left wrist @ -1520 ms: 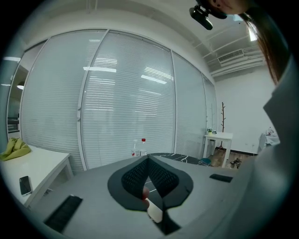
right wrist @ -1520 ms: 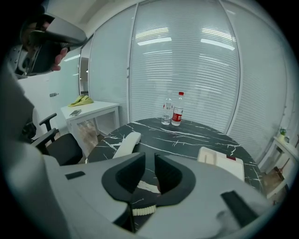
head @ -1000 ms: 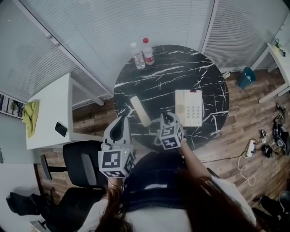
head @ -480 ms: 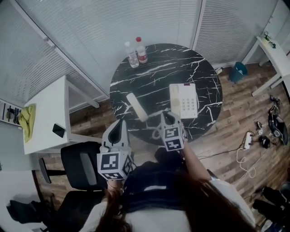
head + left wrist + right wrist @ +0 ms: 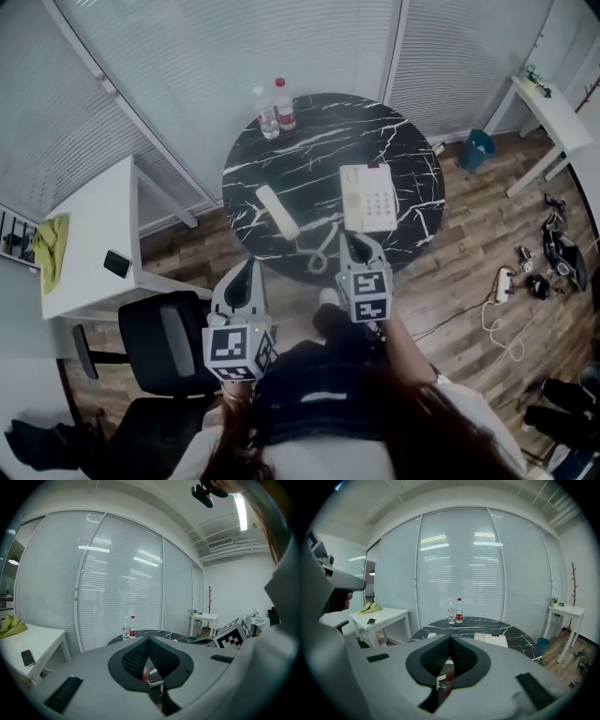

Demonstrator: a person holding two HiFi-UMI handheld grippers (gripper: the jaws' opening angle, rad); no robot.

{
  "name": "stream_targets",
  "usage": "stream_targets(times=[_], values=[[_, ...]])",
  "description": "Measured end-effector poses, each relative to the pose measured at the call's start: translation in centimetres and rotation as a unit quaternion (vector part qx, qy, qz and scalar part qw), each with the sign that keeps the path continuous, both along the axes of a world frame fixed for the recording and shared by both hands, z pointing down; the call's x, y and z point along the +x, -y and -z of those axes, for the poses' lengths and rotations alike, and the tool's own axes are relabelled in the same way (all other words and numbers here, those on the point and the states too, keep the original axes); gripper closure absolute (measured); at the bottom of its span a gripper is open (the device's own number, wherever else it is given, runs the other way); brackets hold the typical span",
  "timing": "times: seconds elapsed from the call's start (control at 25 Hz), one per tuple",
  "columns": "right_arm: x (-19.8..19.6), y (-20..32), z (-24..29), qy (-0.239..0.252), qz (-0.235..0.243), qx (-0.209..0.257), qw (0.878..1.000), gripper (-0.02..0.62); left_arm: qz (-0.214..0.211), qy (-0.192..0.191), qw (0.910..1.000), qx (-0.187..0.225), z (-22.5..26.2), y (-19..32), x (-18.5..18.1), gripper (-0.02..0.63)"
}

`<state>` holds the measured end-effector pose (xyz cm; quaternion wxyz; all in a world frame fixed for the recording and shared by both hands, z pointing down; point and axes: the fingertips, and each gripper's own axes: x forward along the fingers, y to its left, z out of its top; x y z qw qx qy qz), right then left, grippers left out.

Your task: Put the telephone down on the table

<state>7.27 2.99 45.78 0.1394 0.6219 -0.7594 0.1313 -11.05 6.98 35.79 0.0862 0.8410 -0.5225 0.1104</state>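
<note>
The white telephone base (image 5: 367, 198) sits on the round black marble table (image 5: 309, 150), right of centre. Its handset (image 5: 277, 212) lies flat on the table to the left, with the coiled cord (image 5: 319, 255) looping off the near edge. My left gripper (image 5: 247, 265) hangs shut and empty just short of the table's near left rim. My right gripper (image 5: 353, 240) is shut and empty too, at the near edge below the base. In the right gripper view the closed jaws (image 5: 450, 638) point at the base (image 5: 491, 639); in the left gripper view the gripper (image 5: 149, 640) is shut.
Two water bottles (image 5: 272, 106) stand at the table's far edge. A white side table (image 5: 94, 234) with a phone and a yellow cloth is to the left, a black office chair (image 5: 169, 342) beside me. A blue bin (image 5: 476, 148), a white desk (image 5: 553, 112) and floor cables (image 5: 511, 295) lie right.
Both grippers have drawn back from the table toward me, the right one rising away from the cord. The table looks farther off. The handset and base have not moved.
</note>
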Motion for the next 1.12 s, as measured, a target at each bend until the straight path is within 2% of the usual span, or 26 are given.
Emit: stream_targets(times=[0.24,0.52,0.84,1.12], values=[[0.4,-3.3,2.4,-0.002,-0.013,0.024,1.0,0.595,-0.004,-0.006,1.0,0.001,-0.1,-2.8,-0.5,0.606],[-0.2,-6.3,3.4,-0.022,-0.01,0.033,0.999,0.595,0.011,-0.009,0.9999,0.002,-0.2,-5.4,-2.0,0.606],[-0.9,-8.1,4.1,-0.027,0.002,0.043,0.999,0.595,0.027,-0.017,0.9995,-0.001,-0.8,-7.7,-3.1,0.606],[-1.3,-8.1,5.0,-0.068,0.019,0.054,0.996,0.595,0.031,-0.018,0.9994,-0.001,-1.1,-7.9,-3.4,0.606]])
